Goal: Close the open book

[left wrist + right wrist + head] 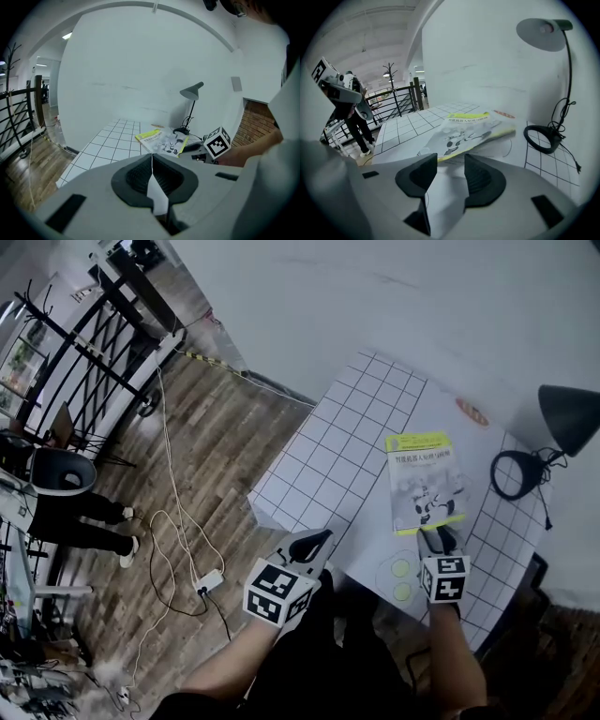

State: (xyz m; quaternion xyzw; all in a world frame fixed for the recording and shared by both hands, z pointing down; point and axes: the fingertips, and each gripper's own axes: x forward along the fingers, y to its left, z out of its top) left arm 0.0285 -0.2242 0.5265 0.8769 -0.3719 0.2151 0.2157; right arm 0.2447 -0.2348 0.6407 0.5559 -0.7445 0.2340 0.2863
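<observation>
Book (424,482): where's it at?

On the table (319,465), the one w/ the grid cloth, rt half. It lies shut, yellow-green cover up, one short edge twd the person.

OK, run me L to R, quick.

Far L in the head view: black railing (94,343), then a person (80,517) standing on the wood floor (216,427). White cable (173,493) snakes down to a power strip (210,582). After that comes the table's L corner.

Left gripper?

Left gripper (314,542) sits at the table's near edge, well apart from the book. In the left gripper view its jaws are pressed together, nothing btwn them.

And the other one?

Right gripper (437,538) is just at the book's near edge, by the rt corner. In the right gripper view the jaws stand apart. The book's edge lies just ahead of the gap and isn't pinched. Can't tell if a tip touches it.

Anything further rt?

Desk lamp (567,413), grey shade, at the far rt. Its ring base (514,474) is just beside the book, cord trailing off the rt side.
</observation>
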